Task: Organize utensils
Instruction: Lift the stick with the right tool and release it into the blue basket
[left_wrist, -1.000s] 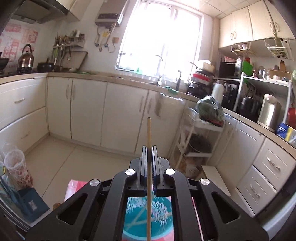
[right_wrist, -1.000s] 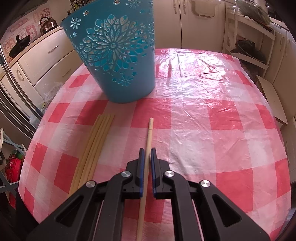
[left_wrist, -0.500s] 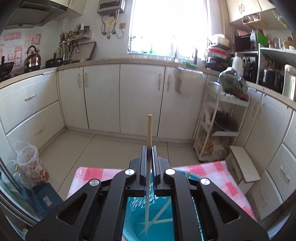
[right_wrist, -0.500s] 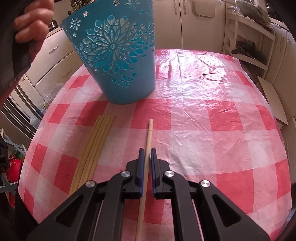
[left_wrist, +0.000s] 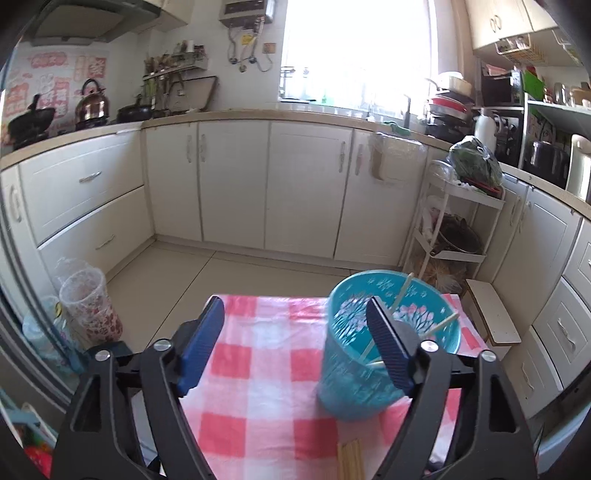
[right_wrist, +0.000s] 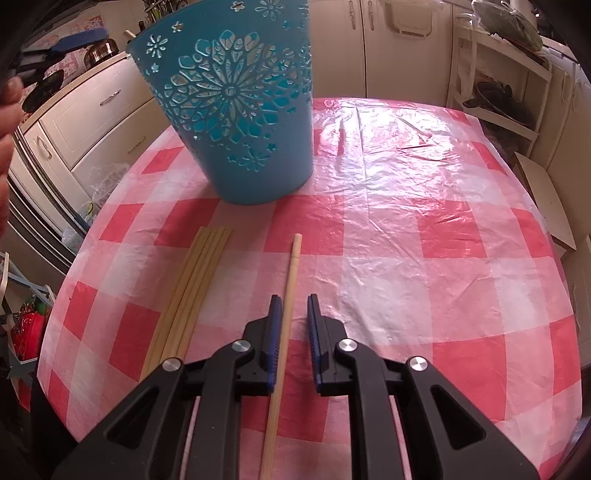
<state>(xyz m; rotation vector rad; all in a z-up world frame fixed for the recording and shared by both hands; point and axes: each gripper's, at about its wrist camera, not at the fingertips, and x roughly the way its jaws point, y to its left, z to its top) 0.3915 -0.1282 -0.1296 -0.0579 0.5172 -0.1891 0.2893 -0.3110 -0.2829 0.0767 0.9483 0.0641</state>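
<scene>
While the left gripper (left_wrist: 295, 332) hangs above the near-left part of the table (left_wrist: 258, 369), its jaws stand wide apart and hold nothing. In this left wrist view the blue basket (left_wrist: 354, 384) stands upright on the checked cloth, toward the table's right side, partly behind the right blue pad. Three chopsticks inside the basket (left_wrist: 400, 293) lean against its rim, as far as can be counted through the finger. The far table edge runs just behind the basket, with bare floor (left_wrist: 221, 273) beyond it up to the white cabinets (left_wrist: 303, 188); left of the basket the cloth lies bare. Only the ends of the chopstick bundle (left_wrist: 351, 458) show at the bottom edge.

In the right wrist view, the right gripper (right_wrist: 293, 325) sits low over the cloth with its jaws slightly apart, straddling a single chopstick (right_wrist: 291, 277) that lies flat, close against the left pad; whether the pad touches it cannot be told. The stick points toward the basket (right_wrist: 236, 110), its tip short of the base. Just to its left lies the bundle (right_wrist: 195, 288), five sticks side by side, apart from the single one. To the right the cloth (right_wrist: 424, 229) stretches bare to the rounded edge. This view shows the basket's cut-out flower wall but not its inside.
</scene>
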